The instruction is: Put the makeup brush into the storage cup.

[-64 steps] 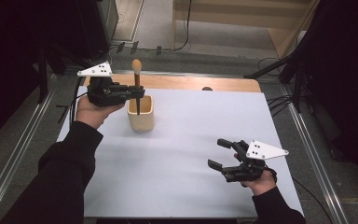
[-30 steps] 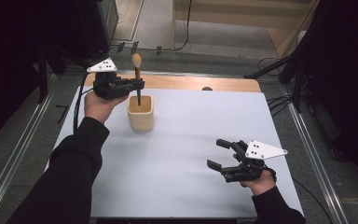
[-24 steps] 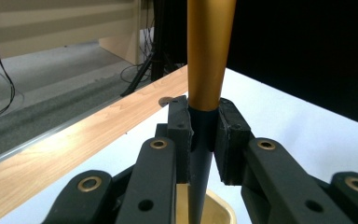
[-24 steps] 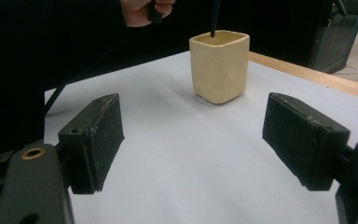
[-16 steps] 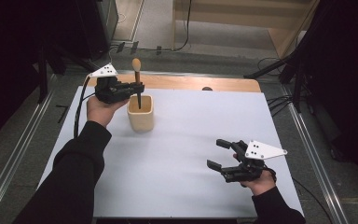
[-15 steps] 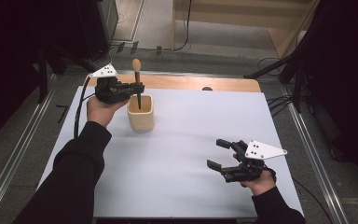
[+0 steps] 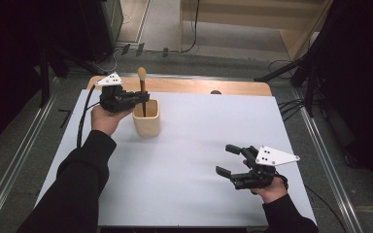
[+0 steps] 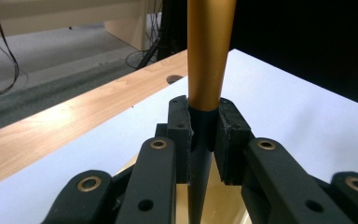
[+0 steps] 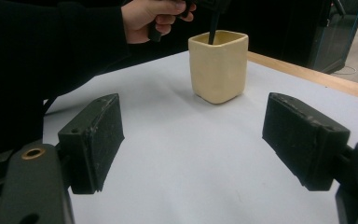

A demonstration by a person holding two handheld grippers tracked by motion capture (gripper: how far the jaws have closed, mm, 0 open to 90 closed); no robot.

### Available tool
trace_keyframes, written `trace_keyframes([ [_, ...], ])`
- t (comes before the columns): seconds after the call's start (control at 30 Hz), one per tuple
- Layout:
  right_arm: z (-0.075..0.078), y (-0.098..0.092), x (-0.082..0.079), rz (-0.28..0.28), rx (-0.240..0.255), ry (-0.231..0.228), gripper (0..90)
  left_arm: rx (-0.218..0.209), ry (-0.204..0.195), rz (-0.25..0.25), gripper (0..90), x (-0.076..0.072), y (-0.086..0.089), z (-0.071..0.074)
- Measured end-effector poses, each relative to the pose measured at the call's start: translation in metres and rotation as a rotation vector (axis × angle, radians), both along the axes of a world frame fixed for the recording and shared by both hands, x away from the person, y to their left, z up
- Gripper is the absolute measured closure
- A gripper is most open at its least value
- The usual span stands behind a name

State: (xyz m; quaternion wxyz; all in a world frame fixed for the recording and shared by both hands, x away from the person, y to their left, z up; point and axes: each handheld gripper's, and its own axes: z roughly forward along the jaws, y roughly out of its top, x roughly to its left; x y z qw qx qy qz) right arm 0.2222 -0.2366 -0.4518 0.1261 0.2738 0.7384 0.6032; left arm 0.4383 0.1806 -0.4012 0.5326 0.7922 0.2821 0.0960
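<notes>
From the high view, your left gripper is clamped on a slim brush with a black lower stem and a rounded tan wooden top, held upright with its dark end already inside the cream, square-sided ceramic cup near the far left of the white table sheet. Keep the stem vertical and centred over the mouth, lower until the tip is likely to be resting on the bottom, then let go, so the cup is not tipped. Your right gripper rests near the front right with its jaws apart and nothing between them.

In the left gripper view, both pads pinch the black stem just under the golden-tan section.

In the right gripper view, the open pads frame the cup, well apart from it.

I can read no brand, label or writing anywhere.
</notes>
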Motion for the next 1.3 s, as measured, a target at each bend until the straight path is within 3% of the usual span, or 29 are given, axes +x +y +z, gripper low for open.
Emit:
trace_keyframes([
  [0.23, 0.000, 0.000, 0.000, 0.001, -0.001, -0.002, 21.1, 0.013, 0.026, -0.010, 79.4, -0.001, 0.003, -0.007],
  [0.3, 0.000, 0.000, 0.000, -0.001, -0.002, 0.000, 21.1, -0.004, 0.042, -0.021, 78.7, 0.000, 0.005, -0.006],
  [0.33, 0.000, 0.000, 0.000, -0.001, -0.001, 0.000, 21.1, -0.032, 0.035, -0.033, 75.6, 0.000, 0.006, -0.006],
  [0.37, 0.000, 0.000, 0.000, -0.001, 0.000, 0.001, 21.1, -0.060, 0.018, -0.041, 58.7, 0.000, 0.007, -0.004],
  [0.4, 0.000, 0.000, 0.000, -0.001, -0.001, 0.000, 21.1, -0.066, 0.031, -0.016, 34.5, 0.000, 0.008, -0.002],
  [0.43, 0.000, -0.001, 0.000, -0.001, -0.001, -0.002, 21.1, -0.080, 0.048, -0.003, 20.9, 0.001, 0.009, -0.001],
  [0.47, 0.000, -0.001, 0.000, -0.003, 0.001, -0.001, 21.1, -0.077, 0.053, -0.001, 14.1, 0.000, 0.011, 0.001],
  [0.53, 0.000, -0.001, 0.000, -0.004, 0.001, 0.000, 21.1, -0.054, 0.035, 0.003, 14.0, -0.002, 0.015, 0.005],
  [0.6, 0.000, -0.001, 0.000, -0.003, 0.001, 0.001, 21.1, -0.037, 0.044, -0.003, 11.3, -0.004, 0.018, 0.007],
  [0.73, -0.001, 0.000, 0.000, -0.003, -0.002, 0.002, 21.1, 0.000, 0.068, -0.045, 3.3, -0.009, 0.023, 0.009],
  [0.83, -0.001, 0.000, 0.000, -0.005, -0.001, 0.001, 21.1, 0.025, 0.051, -0.067, 2.5, -0.015, 0.023, 0.011],
  [1.07, -0.001, -0.003, 0.001, -0.014, 0.016, -0.007, 21.1, 0.038, 0.016, -0.077, 1.9, -0.029, 0.024, 0.016],
  [1.3, -0.003, -0.004, 0.002, -0.020, 0.022, -0.013, 20.8, 0.021, -0.002, -0.083, 1.9, -0.043, 0.026, 0.017],
])
